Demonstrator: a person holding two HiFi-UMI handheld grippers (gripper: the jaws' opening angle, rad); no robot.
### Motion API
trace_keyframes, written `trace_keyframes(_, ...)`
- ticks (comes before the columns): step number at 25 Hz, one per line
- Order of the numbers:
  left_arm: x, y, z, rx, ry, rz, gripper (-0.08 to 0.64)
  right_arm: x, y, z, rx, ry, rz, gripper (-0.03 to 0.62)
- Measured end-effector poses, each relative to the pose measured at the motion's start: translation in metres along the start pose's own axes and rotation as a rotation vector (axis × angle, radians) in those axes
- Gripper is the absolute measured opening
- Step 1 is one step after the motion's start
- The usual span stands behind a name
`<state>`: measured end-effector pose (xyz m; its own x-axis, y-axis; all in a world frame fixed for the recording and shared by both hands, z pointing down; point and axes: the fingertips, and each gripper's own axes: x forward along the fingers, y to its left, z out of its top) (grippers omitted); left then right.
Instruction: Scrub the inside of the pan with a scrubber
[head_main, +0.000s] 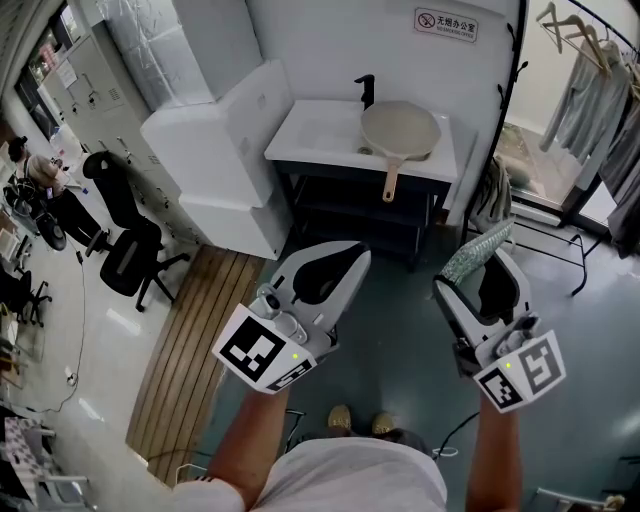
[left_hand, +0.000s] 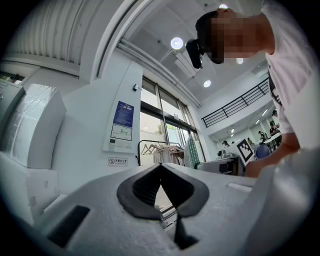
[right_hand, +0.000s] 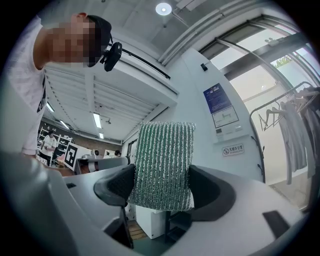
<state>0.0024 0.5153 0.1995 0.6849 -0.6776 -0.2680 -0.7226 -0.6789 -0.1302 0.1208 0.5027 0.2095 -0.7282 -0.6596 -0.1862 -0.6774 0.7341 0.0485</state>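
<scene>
**Scrubber clamped, pan out of reach**

The striped green scrubber (right_hand: 164, 165) is gripped between the jaws of the right gripper (head_main: 487, 268), and its upper part stands clear above them. The left gripper (left_hand: 161, 169) is closed tight, with nothing held. The pan (head_main: 400, 130) is set on the white washstand (head_main: 310, 135), well apart from both grippers, with its handle projecting over the front edge.

Shirt: white T-shirt (head_main: 360, 480), short-sleeved, with black print on the chest.
Shoes: a tan pair (head_main: 340, 418) just beyond the shirt's hem.
Left gripper (head_main: 345, 258): light grey moulded shell with black ribbed pads.
Right gripper (head_main: 476, 272): the same grey shell and black pads.
Left marker cube (head_main: 262, 352): black-and-white squares and a small green light, up-left of the shirt.
Right marker cube (head_main: 522, 372): the same pattern and light, up-right of the shirt.
Head camera (right_hand: 112, 55): black, above the shirt.
</scene>
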Motion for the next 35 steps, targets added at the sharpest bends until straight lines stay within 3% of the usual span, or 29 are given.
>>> trace_keyframes(11, -0.006, 0.040, 0.001, 0.027, -0.010, -0.026, 0.015, 0.034, 0.000, 0.000, -0.014, -0.006, -0.037, 0.345)
trace_keyframes(24, -0.013, 0.076, -0.014, -0.009, 0.000, -0.041, 0.015, 0.056, 0.000, -0.014, -0.024, 0.026, -0.082, 0.345)
trace_keyframes(35, 0.029, 0.122, -0.034, 0.025, -0.009, -0.011, 0.015, 0.095, -0.056, -0.031, -0.019, 0.009, -0.071, 0.345)
